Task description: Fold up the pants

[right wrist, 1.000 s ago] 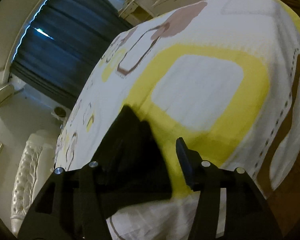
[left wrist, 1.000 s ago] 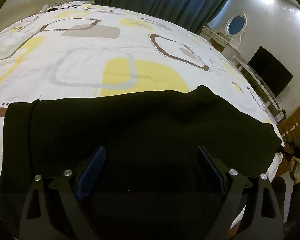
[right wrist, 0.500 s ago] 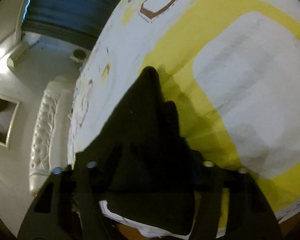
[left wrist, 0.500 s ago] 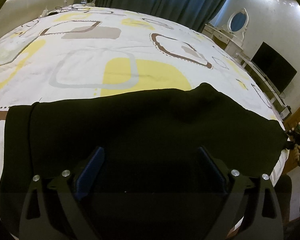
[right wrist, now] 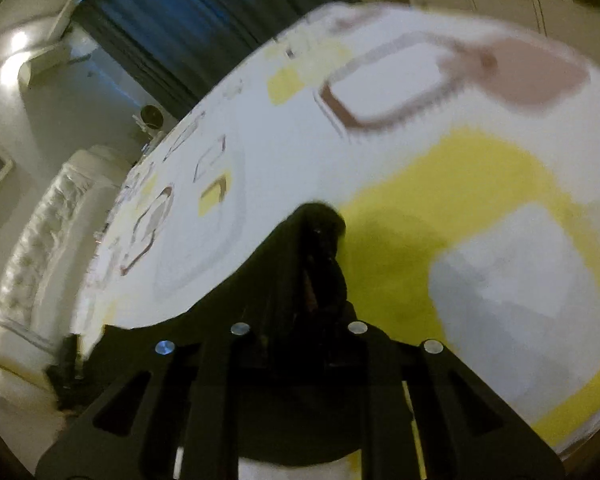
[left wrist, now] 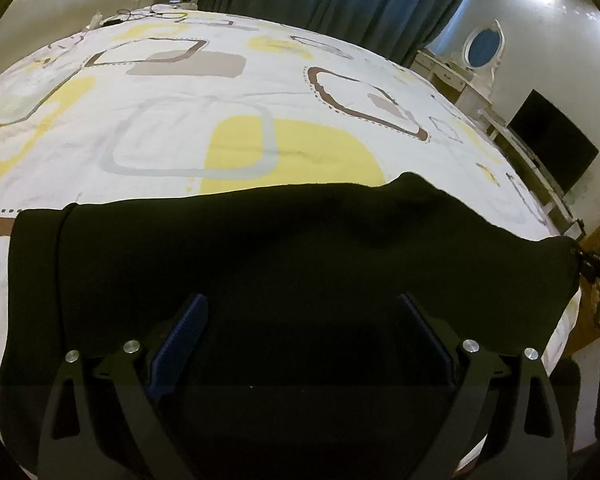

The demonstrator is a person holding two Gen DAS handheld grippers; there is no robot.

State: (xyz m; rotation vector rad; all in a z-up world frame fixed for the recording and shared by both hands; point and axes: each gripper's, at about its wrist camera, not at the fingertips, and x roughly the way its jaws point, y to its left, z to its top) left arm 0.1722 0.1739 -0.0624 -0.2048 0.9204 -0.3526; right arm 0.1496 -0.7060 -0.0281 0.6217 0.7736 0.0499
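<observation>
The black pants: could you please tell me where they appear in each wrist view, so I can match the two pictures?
Left wrist: the black pants span the lower half, on the bed.
Right wrist: the pants sit bottom centre, bunched between the closed fingers.
Shared landmark: the patterned bedsheet, with blue curtains behind.

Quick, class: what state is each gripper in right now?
Left gripper: open, above the black pants.
Right gripper: shut on the pants.

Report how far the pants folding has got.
Done: the black pants lie spread across the patterned bedsheet; whether the legs are already doubled is unclear. In hand: the right gripper is shut on one end of the fabric; the left gripper hovers open over it. Left: the remaining folds.
</observation>
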